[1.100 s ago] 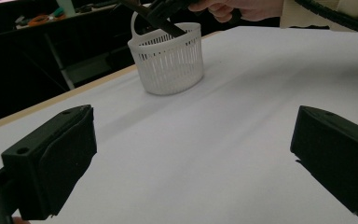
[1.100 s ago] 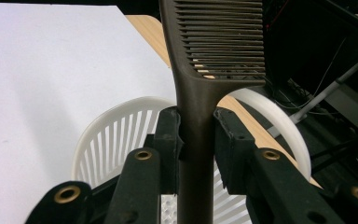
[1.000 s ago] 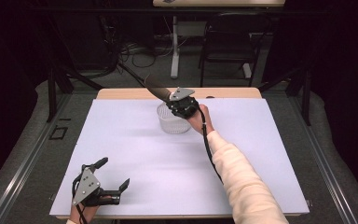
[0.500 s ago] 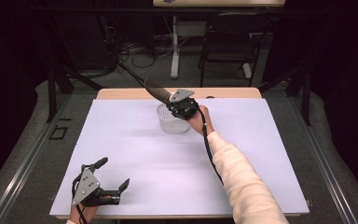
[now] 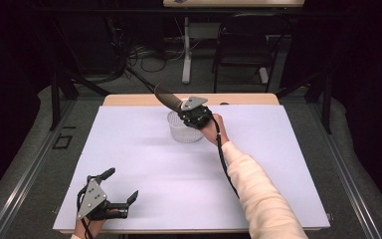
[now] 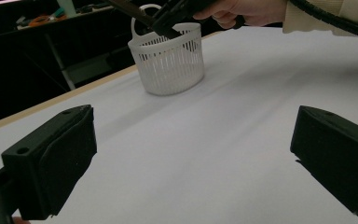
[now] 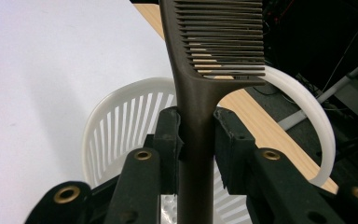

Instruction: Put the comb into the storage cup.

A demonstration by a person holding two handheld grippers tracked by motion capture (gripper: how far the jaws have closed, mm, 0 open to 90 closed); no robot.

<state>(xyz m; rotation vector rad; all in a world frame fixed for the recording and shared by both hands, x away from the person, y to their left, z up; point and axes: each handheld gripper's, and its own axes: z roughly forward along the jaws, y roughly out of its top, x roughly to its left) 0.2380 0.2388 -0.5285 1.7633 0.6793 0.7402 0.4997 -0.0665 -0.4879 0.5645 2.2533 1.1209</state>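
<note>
A dark brown comb is clamped by its handle in my right gripper, just above a small white slotted basket at the far middle of the table. In the right gripper view the comb stands between the two pads of the right gripper, teeth pointing away, with the basket below it. My left gripper rests at the near left corner, open and holding nothing. In the left gripper view, the left gripper has its jaws wide apart and faces the basket.
A white sheet covers the table, with a wooden edge along the far side. The basket's curved white handle arcs up behind the comb. A chair and cables lie on the floor beyond the table.
</note>
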